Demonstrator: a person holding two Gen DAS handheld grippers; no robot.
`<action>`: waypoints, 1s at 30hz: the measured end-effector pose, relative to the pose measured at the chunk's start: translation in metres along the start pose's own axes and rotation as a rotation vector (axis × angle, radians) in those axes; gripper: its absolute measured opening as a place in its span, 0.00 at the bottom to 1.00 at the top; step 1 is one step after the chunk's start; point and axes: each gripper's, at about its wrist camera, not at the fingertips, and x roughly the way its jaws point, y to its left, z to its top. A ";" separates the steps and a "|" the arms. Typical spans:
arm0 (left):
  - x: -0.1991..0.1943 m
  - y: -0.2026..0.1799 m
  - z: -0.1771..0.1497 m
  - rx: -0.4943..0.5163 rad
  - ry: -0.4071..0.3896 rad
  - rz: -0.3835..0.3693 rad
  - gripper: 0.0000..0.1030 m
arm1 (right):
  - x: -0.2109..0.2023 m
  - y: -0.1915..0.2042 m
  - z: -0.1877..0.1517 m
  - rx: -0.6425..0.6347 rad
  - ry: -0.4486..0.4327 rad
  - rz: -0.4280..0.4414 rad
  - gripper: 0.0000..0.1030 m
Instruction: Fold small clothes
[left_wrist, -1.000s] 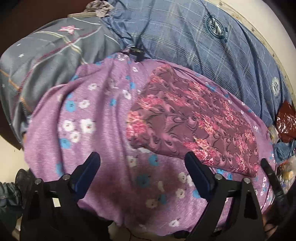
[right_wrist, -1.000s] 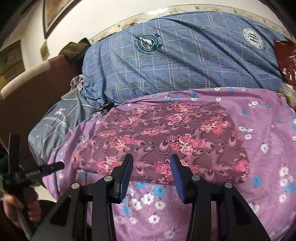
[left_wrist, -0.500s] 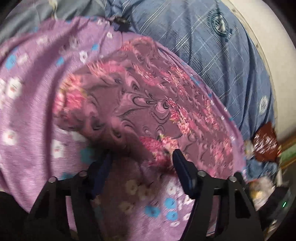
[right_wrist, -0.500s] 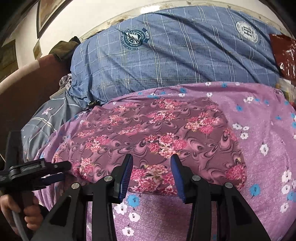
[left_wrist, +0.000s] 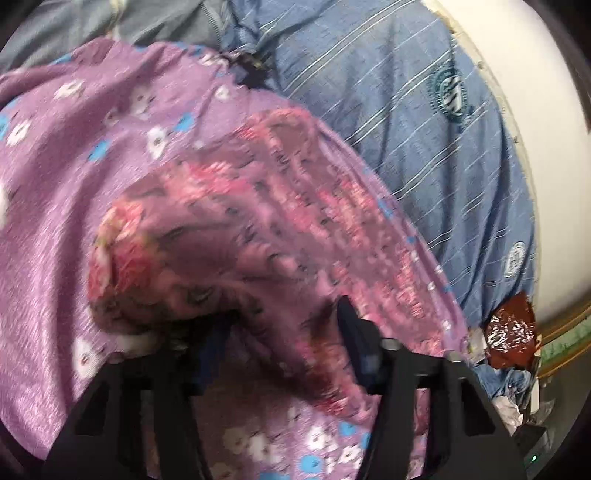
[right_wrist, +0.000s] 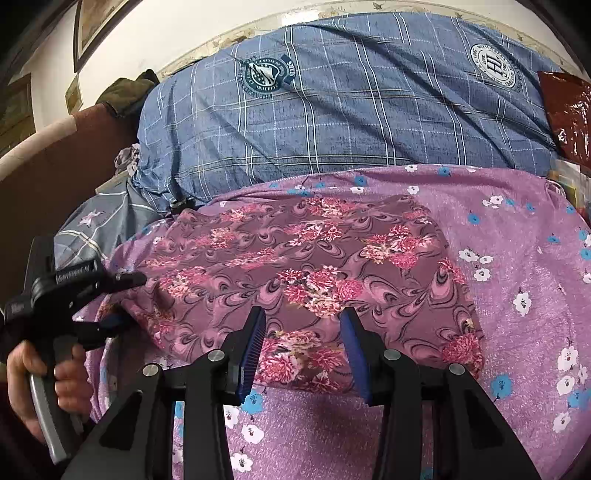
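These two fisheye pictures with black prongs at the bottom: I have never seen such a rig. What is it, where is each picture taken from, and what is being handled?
No robot here: a person holds a hand-squeezed two-finger gripper in each hand, each with a camera looking along its fingers.

The blurred picture is from the left gripper. The sharp one is from the right gripper, which also shows the left gripper at its left edge.

A maroon flowered garment lies on a purple flowered sheet, with a blue checked quilt behind.

The left gripper's fingers stand around the garment's left edge; whether they pinch it, I cannot tell. The right gripper is open at the near edge, holding nothing.
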 end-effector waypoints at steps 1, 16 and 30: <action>-0.001 0.005 -0.002 -0.019 0.009 0.008 0.34 | 0.004 -0.001 0.000 0.006 0.012 0.007 0.41; -0.005 0.010 -0.005 -0.211 -0.018 0.082 0.60 | 0.027 -0.008 0.003 0.075 0.093 0.008 0.21; -0.007 -0.018 0.017 -0.063 -0.100 0.098 0.15 | 0.030 -0.041 0.015 0.164 0.068 -0.007 0.20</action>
